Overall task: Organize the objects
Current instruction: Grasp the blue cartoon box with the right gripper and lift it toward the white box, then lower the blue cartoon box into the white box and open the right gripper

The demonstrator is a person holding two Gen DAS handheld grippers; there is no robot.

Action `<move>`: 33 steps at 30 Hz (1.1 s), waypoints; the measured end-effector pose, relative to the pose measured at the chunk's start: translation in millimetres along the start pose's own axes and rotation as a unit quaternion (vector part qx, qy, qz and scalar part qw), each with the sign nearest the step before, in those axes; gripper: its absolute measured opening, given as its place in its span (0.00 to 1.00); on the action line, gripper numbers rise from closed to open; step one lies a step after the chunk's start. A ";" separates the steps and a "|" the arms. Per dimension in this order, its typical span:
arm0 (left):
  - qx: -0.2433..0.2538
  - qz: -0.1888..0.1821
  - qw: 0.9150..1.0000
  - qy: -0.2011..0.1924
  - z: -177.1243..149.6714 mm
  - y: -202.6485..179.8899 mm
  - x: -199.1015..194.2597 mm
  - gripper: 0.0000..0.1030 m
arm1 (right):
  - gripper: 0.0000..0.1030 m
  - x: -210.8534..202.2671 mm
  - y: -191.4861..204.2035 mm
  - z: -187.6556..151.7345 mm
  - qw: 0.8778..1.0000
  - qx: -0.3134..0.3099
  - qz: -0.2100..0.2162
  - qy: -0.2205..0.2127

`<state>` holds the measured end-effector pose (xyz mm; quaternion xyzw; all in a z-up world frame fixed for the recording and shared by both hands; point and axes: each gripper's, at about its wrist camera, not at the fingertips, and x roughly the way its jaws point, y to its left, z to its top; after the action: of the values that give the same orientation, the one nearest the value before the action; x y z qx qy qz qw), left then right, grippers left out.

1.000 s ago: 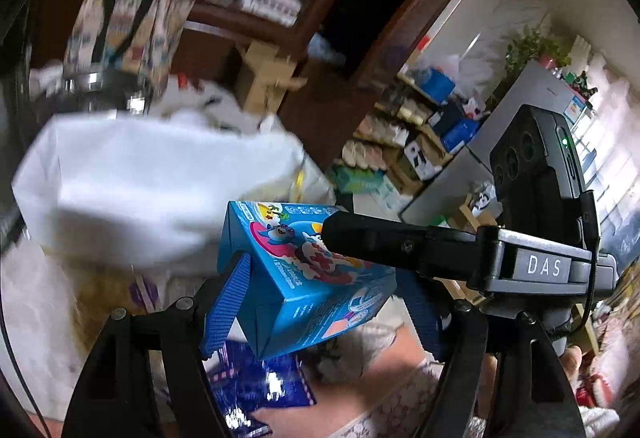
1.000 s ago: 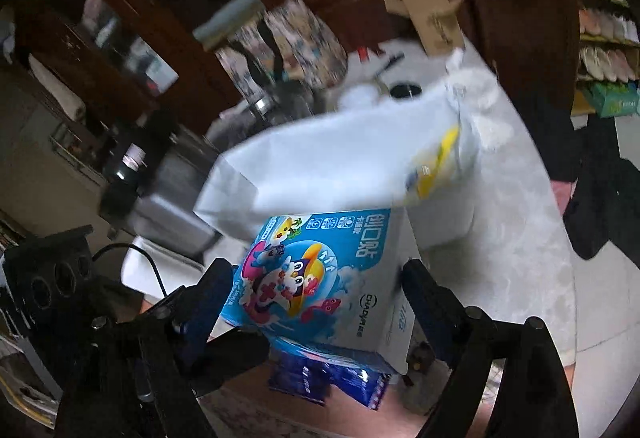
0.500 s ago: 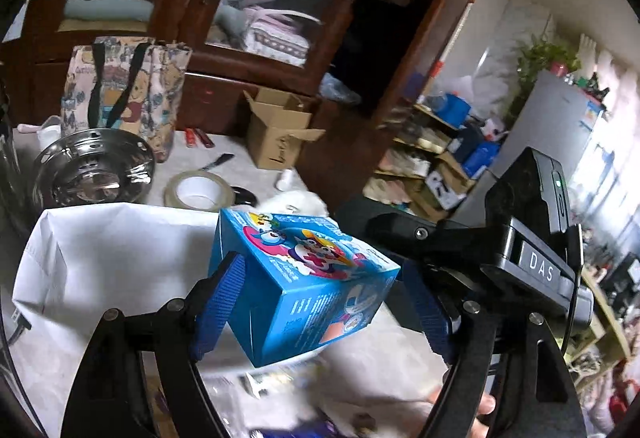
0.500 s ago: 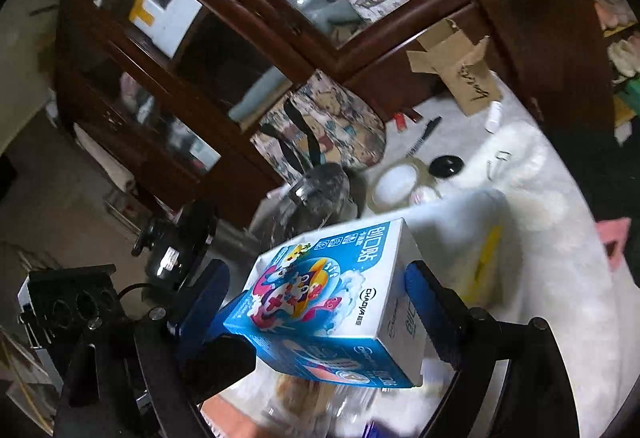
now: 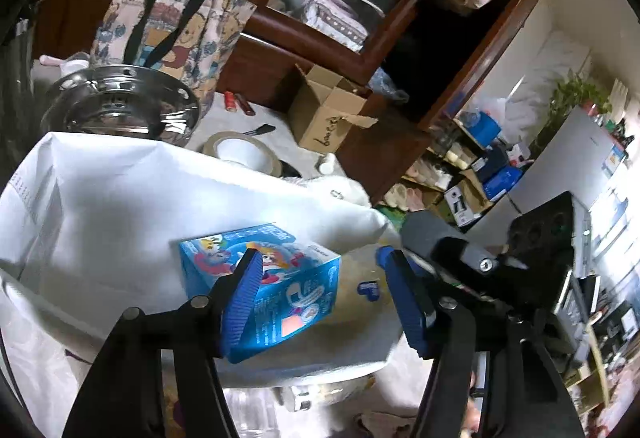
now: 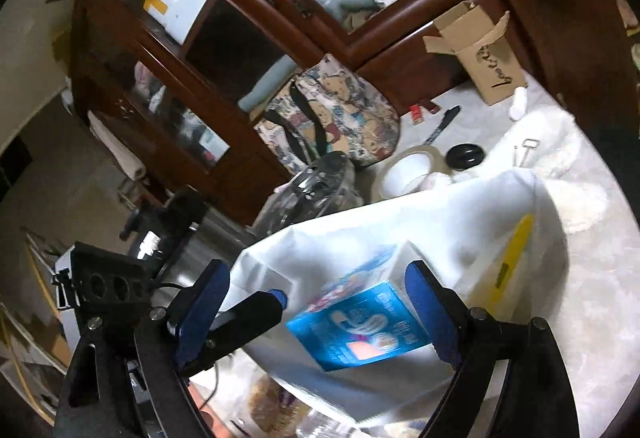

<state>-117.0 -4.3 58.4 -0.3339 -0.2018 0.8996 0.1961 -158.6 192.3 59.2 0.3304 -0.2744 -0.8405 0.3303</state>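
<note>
While the left gripper [image 5: 320, 294] is closing, its left pad overlaps the blue box [image 5: 276, 290] and its right pad stands clear. Whether anything presses the box cannot be told. From the right wrist, the right gripper [image 6: 316, 302] gapes wide, untouching, around the box inside the white bag [image 6: 420, 230]. Only that view shows the bag's yellow strip [image 6: 516, 250]; the table [image 6: 600, 278] is cut off.

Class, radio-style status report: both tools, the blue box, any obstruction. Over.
Left tool open, jaws closing, blue box partly between them, not gripped. Right tool open, off the box. Box lies on white bag. Nothing blocking.
</note>
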 end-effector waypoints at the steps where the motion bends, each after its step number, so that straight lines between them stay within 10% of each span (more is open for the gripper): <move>1: 0.005 0.006 1.000 0.000 -1.3 -1.8 -0.7 0.59 | 0.88 -2.4 -0.6 -0.9 1.000 0.002 -0.001 -0.001; 8: 0.065 0.061 0.996 -0.032 -8.1 -28.9 -14.5 0.58 | 0.88 -21.9 -4.1 -2.5 0.999 0.006 -0.045 -0.007; 12: 0.095 0.089 0.989 -0.075 -9.7 -40.4 -29.8 0.18 | 0.88 -45.5 8.8 -3.2 0.994 -0.015 -0.095 -0.050; 16: 0.130 0.120 0.975 -0.132 -18.9 -50.8 -49.5 0.30 | 0.88 -81.9 19.4 -15.2 0.978 -0.035 -0.149 -0.144; 18: 0.152 0.182 0.958 -0.163 -28.7 -56.1 -54.8 0.62 | 0.88 -91.5 19.7 -20.9 0.973 -0.040 -0.159 -0.163; 20: 0.152 0.235 0.942 -0.184 -36.5 -55.8 -57.9 0.63 | 0.88 -92.4 17.8 -24.5 0.974 -0.046 -0.169 -0.145; 21: 0.147 0.251 0.940 -0.177 -38.0 -52.8 -57.2 0.46 | 0.88 -89.4 17.3 -26.8 0.975 -0.053 -0.175 -0.125; 23: 0.121 0.229 0.956 -0.138 -38.1 -40.0 -56.8 0.00 | 0.88 -82.8 13.5 -35.6 0.976 -0.067 -0.193 -0.080; 25: 0.086 0.190 0.972 -0.111 -43.0 -26.0 -60.3 0.02 | 0.88 -78.9 10.0 -48.7 0.974 -0.073 -0.213 -0.041; 29: 0.137 0.206 0.959 -0.139 -71.5 -31.8 -72.9 0.06 | 0.87 -88.4 7.5 -83.5 0.974 -0.099 -0.199 -0.034; 33: 0.145 0.176 0.964 -0.138 -87.3 -37.7 -74.6 0.35 | 0.85 -93.4 2.5 -104.4 0.974 -0.105 -0.196 -0.037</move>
<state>2.8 11.3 55.2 -0.2053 -0.0327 0.9768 0.0513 -28.2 234.2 30.0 0.3096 -0.1268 -0.9247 0.1815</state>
